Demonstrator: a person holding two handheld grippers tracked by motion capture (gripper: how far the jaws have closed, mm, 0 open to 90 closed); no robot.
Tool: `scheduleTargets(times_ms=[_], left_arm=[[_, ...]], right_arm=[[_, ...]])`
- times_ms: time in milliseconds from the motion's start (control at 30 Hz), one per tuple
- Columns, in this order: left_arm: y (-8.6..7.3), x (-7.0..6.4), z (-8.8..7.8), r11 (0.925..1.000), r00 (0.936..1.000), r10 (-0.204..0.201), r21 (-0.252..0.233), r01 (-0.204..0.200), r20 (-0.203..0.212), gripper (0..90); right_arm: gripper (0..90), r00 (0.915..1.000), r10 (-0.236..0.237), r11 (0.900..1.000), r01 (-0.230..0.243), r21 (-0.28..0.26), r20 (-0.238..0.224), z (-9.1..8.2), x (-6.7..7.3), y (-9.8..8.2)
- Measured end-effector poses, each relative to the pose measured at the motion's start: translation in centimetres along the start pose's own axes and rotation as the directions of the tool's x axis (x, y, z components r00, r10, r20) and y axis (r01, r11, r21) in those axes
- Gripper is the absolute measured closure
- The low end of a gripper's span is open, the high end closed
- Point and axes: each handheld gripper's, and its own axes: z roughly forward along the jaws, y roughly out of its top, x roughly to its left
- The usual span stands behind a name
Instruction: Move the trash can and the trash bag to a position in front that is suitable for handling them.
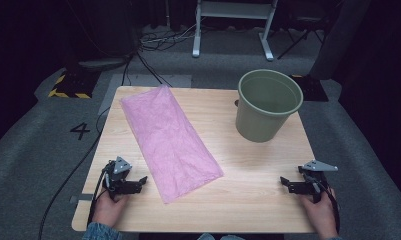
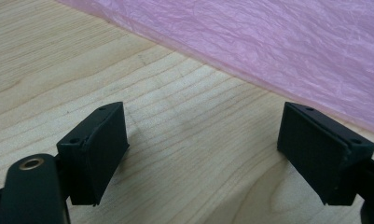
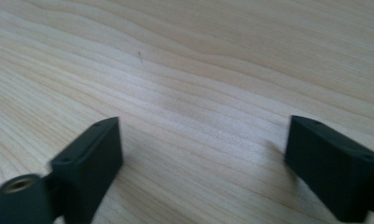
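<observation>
Overhead, a pale wooden table [image 1: 248, 150] stood on grey carpet; the crinkled pink bag [image 1: 170, 140] lay flat, left gripper [image 1: 140, 182] and right gripper [image 1: 284, 182] both spread, empty.

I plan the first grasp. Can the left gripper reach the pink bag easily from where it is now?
Probably yes. The left gripper rests beside the pink bag, its jaws wide apart with nothing between them, and bare table lies between it and the bag's near edge.

Right gripper [image 3: 203, 163] jaws wide apart, bare wooden table [image 3: 198, 70] between.
</observation>
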Motion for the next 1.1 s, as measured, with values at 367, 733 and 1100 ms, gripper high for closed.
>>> scheduleTargets(times_ms=[367,733,1100], left_arm=[[0.0,0.0,-0.1,1.0,1.0,-0.002,0.003,0.002,-0.002,15.9],[-0.1,0.0,-0.1,0.9996,0.9994,-0.027,-0.004,0.027,-0.024,16.9],[-0.3,0.4,-0.3,0.998,0.9962,-0.062,-0.006,0.062,-0.061,16.4]], right_arm=[[52.1,0.9993,0.009,0.999,-0.011,-0.038,-0.037,-1.3,0.7,-0.1],[50.5,0.9976,-0.011,0.997,0.005,-0.08,-0.068,-3.1,1.2,1.9],[48.9,0.9927,-0.049,0.993,0.036,-0.112,-0.111,-4.1,1.7,5.6]])
